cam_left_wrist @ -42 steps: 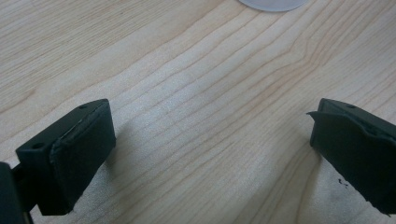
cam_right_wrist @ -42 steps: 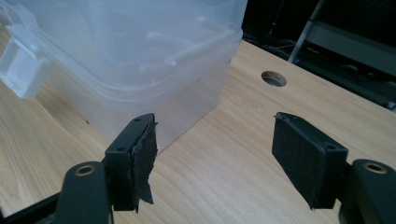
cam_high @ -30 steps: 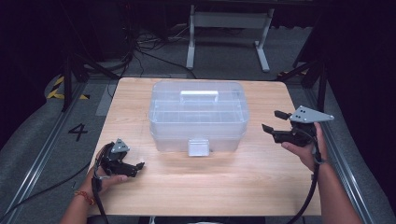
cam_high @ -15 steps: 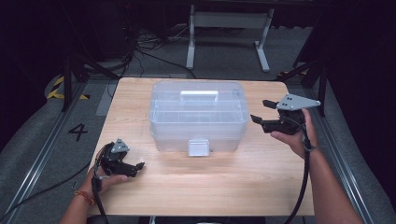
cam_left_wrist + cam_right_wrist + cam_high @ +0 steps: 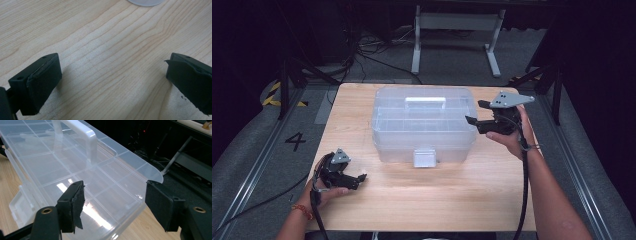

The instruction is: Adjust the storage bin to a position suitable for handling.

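- The clear plastic organizer box [image 5: 424, 125] is seen at the middle of the wooden table [image 5: 492, 195], lid down, its latch tab [image 5: 424, 157] facing the person's edge.
- The right gripper [image 5: 473, 113] is held raised at the box's right end, jaws spread wide and empty; in the right gripper view the near corner of the lid [image 5: 82, 182] sits between the two pads, with nothing clamped.
- The step in hand is judged to be an approach to that right end, perhaps to steady or shift the box.
- To do it well, the jaws should be lowered square to the end wall and closed on the rim rather than on the thin lid lip, which looks flexible and slick.
- A slow close is advised; glossy plastic may slip under the pads.
- The left gripper [image 5: 361, 177] is rested low on the table near the front left corner, well apart from the box, jaws wide with only bare wood [image 5: 110, 62] between them.
- The box's long axis is laid left to right across the table, parallel to the person's edge.
- The white handle [image 5: 425, 101] runs along that same axis on the lid's far half, and the compartment grid can be made out through the lid.
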